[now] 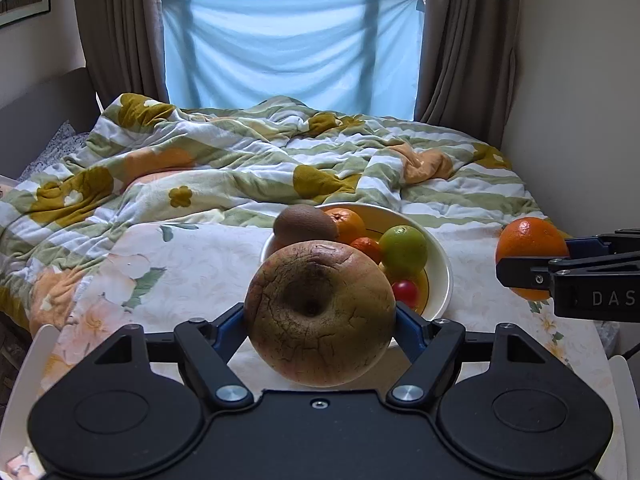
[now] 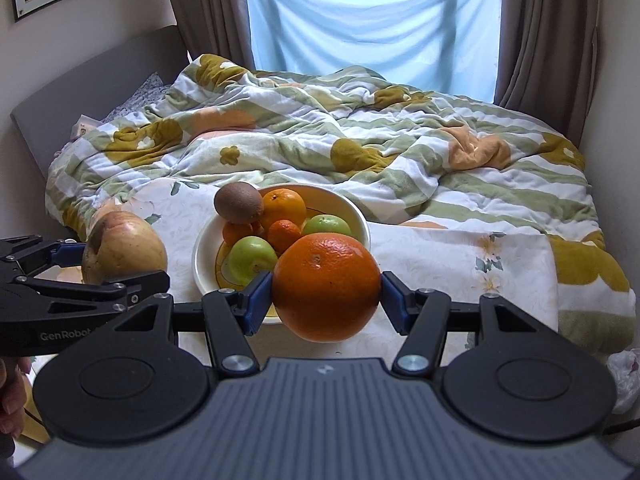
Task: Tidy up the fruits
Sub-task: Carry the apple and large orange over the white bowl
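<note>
One bowl [image 2: 362,216], two held fruits

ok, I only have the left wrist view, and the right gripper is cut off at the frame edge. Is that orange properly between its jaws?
Observer: Yes. On the right gripper, both blue pads press opposite sides of the large round orange.
Operator: Green fruit in the bowl, just one?
Observer: Two round green fruits sit in the cream ceramic bowl.
Operator: Any hand visible?
Observer: A bare hand shows at the lower left edge, behind the left gripper carrying the brownish round apple.
</note>
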### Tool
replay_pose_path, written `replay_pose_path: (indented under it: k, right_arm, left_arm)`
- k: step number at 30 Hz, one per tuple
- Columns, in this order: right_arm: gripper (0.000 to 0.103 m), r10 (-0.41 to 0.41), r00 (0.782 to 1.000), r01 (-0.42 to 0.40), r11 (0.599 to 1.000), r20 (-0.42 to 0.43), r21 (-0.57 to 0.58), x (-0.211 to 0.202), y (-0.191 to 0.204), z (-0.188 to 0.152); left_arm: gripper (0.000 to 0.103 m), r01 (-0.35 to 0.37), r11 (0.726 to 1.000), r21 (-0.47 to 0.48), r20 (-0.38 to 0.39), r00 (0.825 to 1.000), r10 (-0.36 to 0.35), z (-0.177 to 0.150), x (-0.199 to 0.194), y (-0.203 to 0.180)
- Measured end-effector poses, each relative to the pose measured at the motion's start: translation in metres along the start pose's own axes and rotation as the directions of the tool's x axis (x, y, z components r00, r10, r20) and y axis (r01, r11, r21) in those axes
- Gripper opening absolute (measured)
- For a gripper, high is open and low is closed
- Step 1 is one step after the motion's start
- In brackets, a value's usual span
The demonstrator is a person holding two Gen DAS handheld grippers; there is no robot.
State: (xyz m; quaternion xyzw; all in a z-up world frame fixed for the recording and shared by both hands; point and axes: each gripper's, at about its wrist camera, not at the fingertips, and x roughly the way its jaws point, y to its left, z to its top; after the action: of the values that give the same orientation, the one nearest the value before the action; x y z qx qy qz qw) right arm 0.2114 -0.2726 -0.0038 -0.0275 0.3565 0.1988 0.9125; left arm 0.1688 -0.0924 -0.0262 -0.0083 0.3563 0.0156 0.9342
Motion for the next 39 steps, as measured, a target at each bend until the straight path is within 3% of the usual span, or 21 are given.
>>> replay_pose_path:
  k: [16, 22, 34, 39]
  right_arm:
    - [0.073, 0.015, 1.0, -0.015, 1.0, -0.028, 0.009, 0.034, -0.035, -0.001]
    - [0.073, 0.018, 0.999, -0.017, 1.0, -0.044, 0.021, 0.046, -0.044, -0.002]
    - [0.073, 0.032, 0.999, -0.031, 0.999, -0.044, 0.019, 0.056, -0.044, 0.001]
    - [0.073, 0.039, 0.998, -0.038, 0.999, -0.039, 0.013, 0.058, -0.042, 0.005]
  left_arm:
    - [0.079, -0.026, 0.999, 0.037, -0.022, 0.999, 0.027, -0.001, 0.06, -0.038]
    - [0.08, -0.051, 0.995, 0.084, 0.012, 0.999, 0.05, -0.002, 0.065, -0.047]
    - [0.08, -0.08, 0.995, 0.065, -0.026, 0.996, 0.082, -0.006, 0.073, -0.043]
    - [0.101, -0.103, 0.988, 0.111, 0.03, 0.994, 0.1, -0.002, 0.061, -0.05]
